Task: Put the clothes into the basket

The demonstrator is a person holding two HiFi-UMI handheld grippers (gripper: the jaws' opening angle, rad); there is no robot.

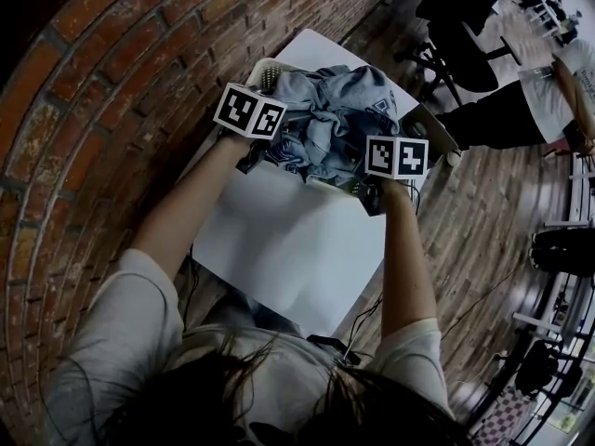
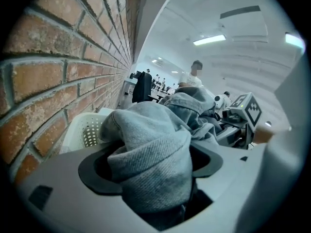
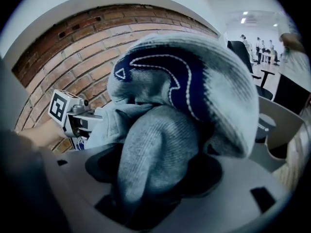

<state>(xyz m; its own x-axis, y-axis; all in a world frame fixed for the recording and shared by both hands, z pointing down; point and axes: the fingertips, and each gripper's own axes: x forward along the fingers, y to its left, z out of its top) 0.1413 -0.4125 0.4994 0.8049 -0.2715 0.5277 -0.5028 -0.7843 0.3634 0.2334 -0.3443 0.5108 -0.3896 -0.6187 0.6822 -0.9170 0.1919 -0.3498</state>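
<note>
A heap of grey-blue clothes (image 1: 335,110) fills the white perforated basket (image 1: 265,68) at the far end of the white table (image 1: 288,249). My left gripper (image 1: 282,147) is at the heap's left side and my right gripper (image 1: 370,179) at its near right. In the left gripper view a thick denim-like fold (image 2: 150,144) is bunched between the jaws of the left gripper (image 2: 155,178), above the basket wall (image 2: 87,130). In the right gripper view a grey knit fold (image 3: 160,144) fills the right gripper (image 3: 155,178), under a piece with a navy pattern (image 3: 160,72). Both sets of pads are hidden by cloth.
A brick wall (image 1: 112,82) runs close along the table's left side. Black chairs (image 1: 465,26) and a standing person (image 1: 548,82) are on the wooden floor to the far right. Bare tabletop lies between me and the basket.
</note>
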